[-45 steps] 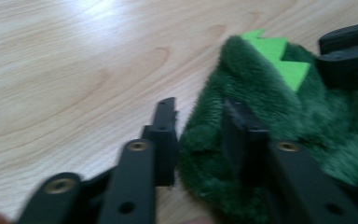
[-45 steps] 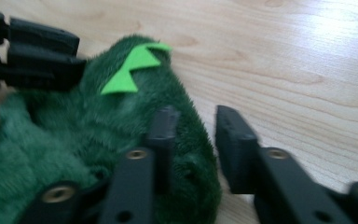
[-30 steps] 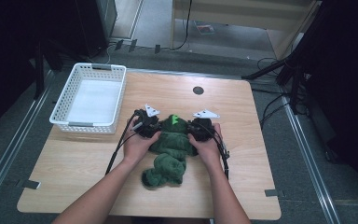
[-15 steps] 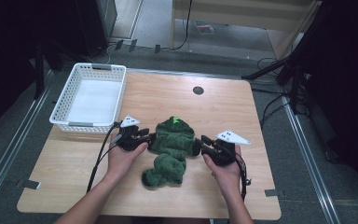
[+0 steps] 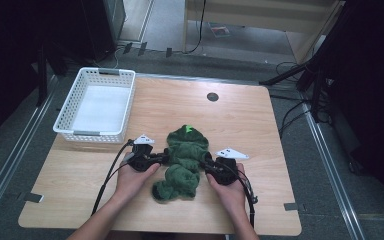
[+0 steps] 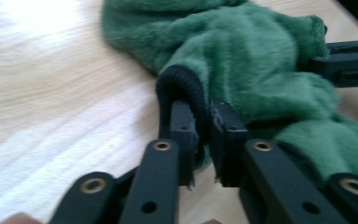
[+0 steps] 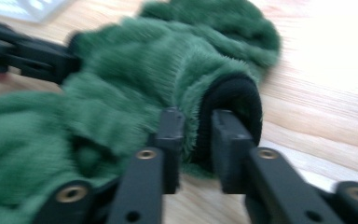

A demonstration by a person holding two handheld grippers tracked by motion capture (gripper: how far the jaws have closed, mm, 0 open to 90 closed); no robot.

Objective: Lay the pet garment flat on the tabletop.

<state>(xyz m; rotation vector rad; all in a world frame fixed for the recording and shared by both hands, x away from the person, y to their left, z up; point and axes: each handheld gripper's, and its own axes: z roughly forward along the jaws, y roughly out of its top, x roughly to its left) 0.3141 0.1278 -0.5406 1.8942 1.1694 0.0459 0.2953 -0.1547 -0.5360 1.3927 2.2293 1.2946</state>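
A green fleecy garment [image 5: 185, 155] with black cuffs lies crumpled on the wooden table [image 5: 260, 130], near its front edge. My left gripper [image 5: 162, 159] is at the garment's left side, and its jaws have just been closing. They now pinch the black left cuff [image 6: 179, 84], which loops over the left gripper [image 6: 201, 116]. My right gripper [image 5: 206, 167] is at the garment's right side, its jaws also just closed. The right gripper [image 7: 198, 119] squeezes the other black cuff [image 7: 235, 95].
A white plastic basket [image 5: 94, 132] stands at the table's back left corner. A round dark hole [image 5: 212, 96] sits in the tabletop behind the garment. Cables trail from both grippers toward the front edge. Dark floor and metal rails surround the table.
Both hands moved from the garment's middle out to its sides, then a little nearer the front edge. The jaws of each gripper closed on a cuff.
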